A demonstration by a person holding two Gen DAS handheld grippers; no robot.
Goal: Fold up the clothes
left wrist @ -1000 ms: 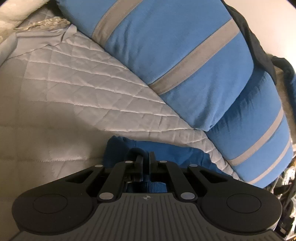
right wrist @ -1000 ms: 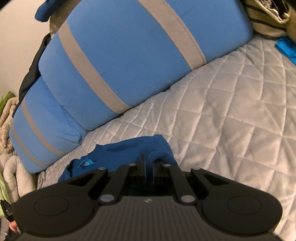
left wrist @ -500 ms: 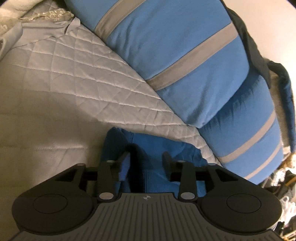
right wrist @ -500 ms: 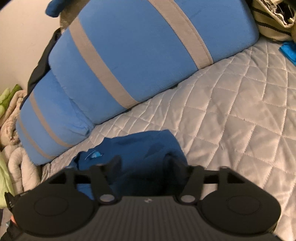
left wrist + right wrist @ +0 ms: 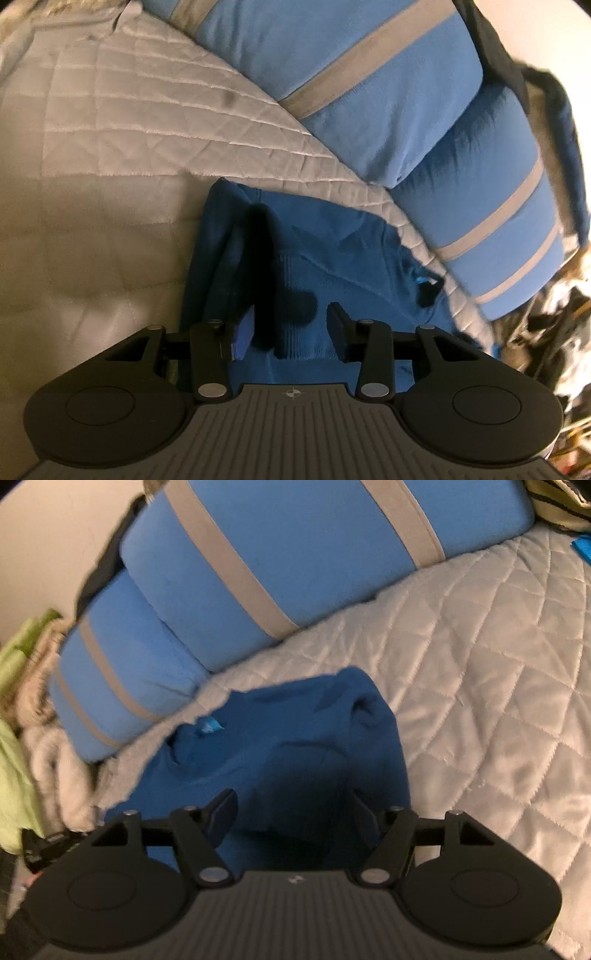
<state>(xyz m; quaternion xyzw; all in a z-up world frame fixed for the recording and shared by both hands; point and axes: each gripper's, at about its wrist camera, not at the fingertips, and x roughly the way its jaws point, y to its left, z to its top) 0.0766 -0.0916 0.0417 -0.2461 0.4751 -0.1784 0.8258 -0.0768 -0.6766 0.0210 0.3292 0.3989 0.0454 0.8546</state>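
The dark blue garment [image 5: 332, 258] is lying bunched on the quilted bedspread [image 5: 110, 155], and everything here is sitting in relation to that soft knit heap. The left gripper [image 5: 291, 328] is hovering right over the garment's near edge, fingers spread wide, nothing pinched between them, with a ribbed band of the fabric showing in the gap. A thick rolled fold is standing up along the garment's left side, casting a deep shadow.

Over on the right wrist view, the right gripper [image 5: 293, 812] is also gaping, black fingers parted above the same garment [image 5: 295, 738], which is humping up in rounded wrinkles with a small bright blue label [image 5: 210, 726] near its neckline.

Just beyond the garment, two plump bright blue pillows with grey stripes [image 5: 277, 572] are resting on the bedspread [image 5: 480, 664], whose pale satin surface is shining in stitched diamond shapes. Past the pillows, to the garment's far left, a fuzzy beige blanket and a lime green cloth [image 5: 14, 738] are piling up, blurred.
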